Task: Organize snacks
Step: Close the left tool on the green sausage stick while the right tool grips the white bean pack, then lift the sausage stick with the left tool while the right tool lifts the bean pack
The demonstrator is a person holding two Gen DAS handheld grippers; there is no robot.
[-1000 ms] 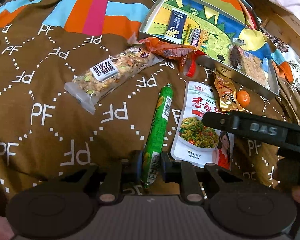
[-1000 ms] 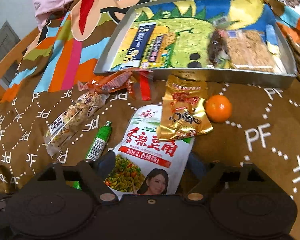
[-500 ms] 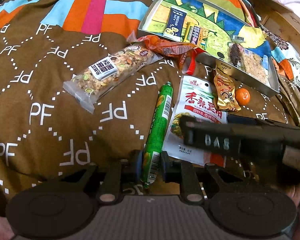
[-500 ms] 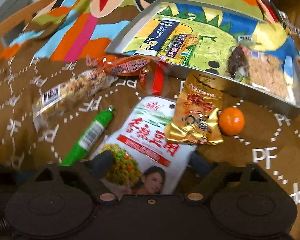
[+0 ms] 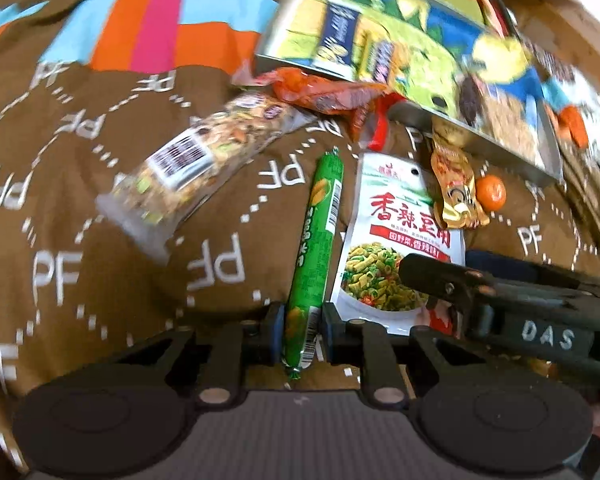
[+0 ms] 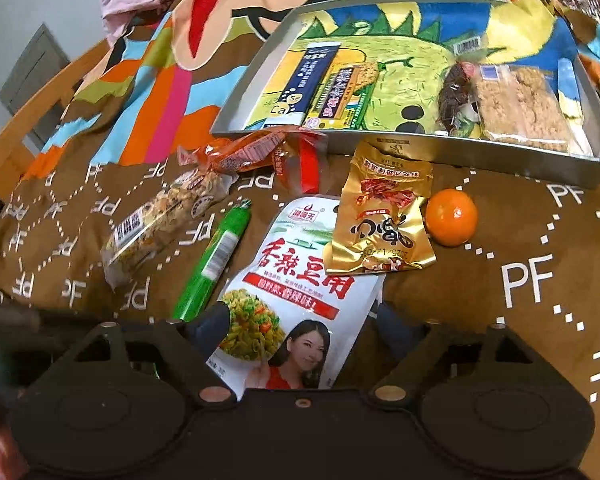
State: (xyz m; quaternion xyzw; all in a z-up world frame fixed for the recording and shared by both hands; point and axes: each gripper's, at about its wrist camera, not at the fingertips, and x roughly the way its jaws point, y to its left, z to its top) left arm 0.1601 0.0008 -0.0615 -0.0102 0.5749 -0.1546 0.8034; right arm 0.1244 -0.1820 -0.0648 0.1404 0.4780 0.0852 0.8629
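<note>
Green and slim, the sausage stick (image 5: 314,256) is clamped at its near end between the fingers of the left gripper (image 5: 300,334). Just to its right lies the white pouch (image 6: 296,292) (a woman's face printed on it), its near end between the spread fingers of the right gripper (image 6: 300,332), which do not pinch it. Farther off, the metal tray (image 6: 380,142) holds several packets.

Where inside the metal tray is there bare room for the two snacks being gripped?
The silver metal tray has a bare middle strip between the yellow-green snack bar and the dark wrapped snack. Its left end, with the blue sachet, and right end, with the clear-wrapped crispy cake, are filled. The cloth along its near wall is crowded.
</note>
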